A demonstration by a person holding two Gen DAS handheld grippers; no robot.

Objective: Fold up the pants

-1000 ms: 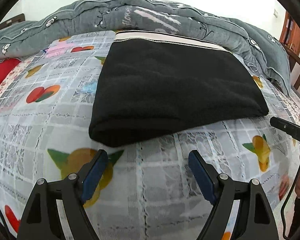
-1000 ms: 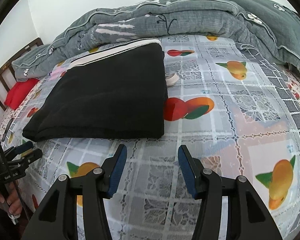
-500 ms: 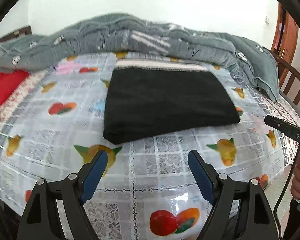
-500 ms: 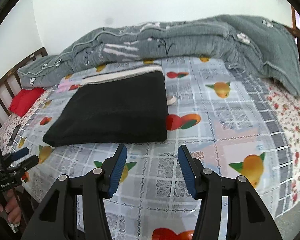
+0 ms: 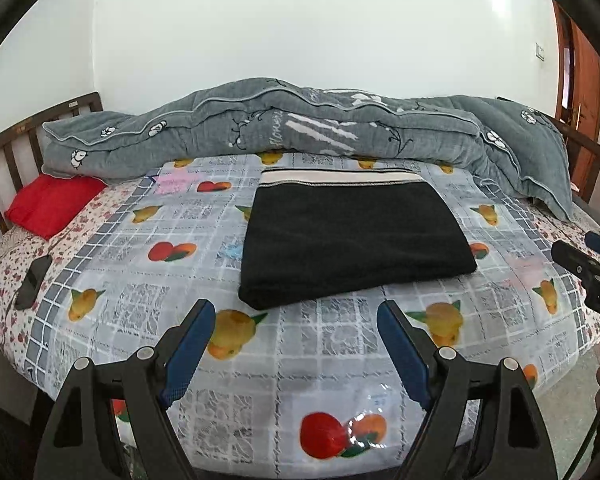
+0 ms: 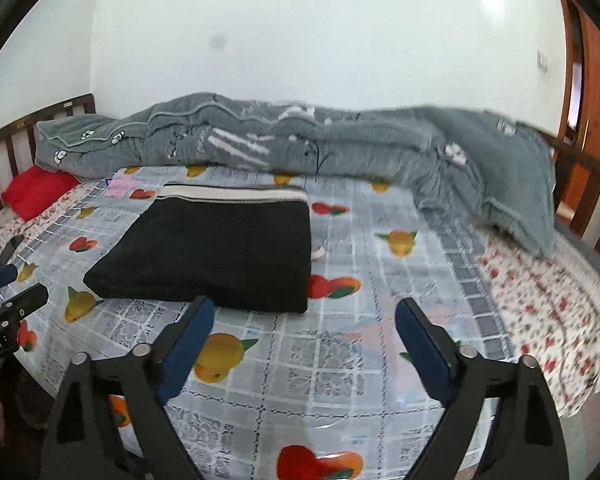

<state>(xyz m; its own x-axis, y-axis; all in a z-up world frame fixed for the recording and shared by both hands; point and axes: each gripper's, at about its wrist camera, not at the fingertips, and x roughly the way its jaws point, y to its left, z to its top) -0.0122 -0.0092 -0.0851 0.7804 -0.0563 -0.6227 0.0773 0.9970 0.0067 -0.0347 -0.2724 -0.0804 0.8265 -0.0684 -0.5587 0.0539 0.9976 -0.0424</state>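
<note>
Pants (image 5: pixel 352 240) lie folded into a flat black rectangle on the bed sheet (image 5: pixel 340 360), waistband at the far edge, so I judge the fold done; left gripper (image 5: pixel 296 344) spread and empty, pants just ahead of its tips; right gripper (image 6: pixel 300 340) jaws opening, nothing between, pants ahead-left.

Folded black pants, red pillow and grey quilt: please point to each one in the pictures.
folded black pants (image 5: pixel 352 240), left wrist view, middle of the top black layer.
red pillow (image 5: pixel 54 204), left wrist view, centre of its top face.
grey quilt (image 6: pixel 340 148), right wrist view, middle of the bundle.
</note>
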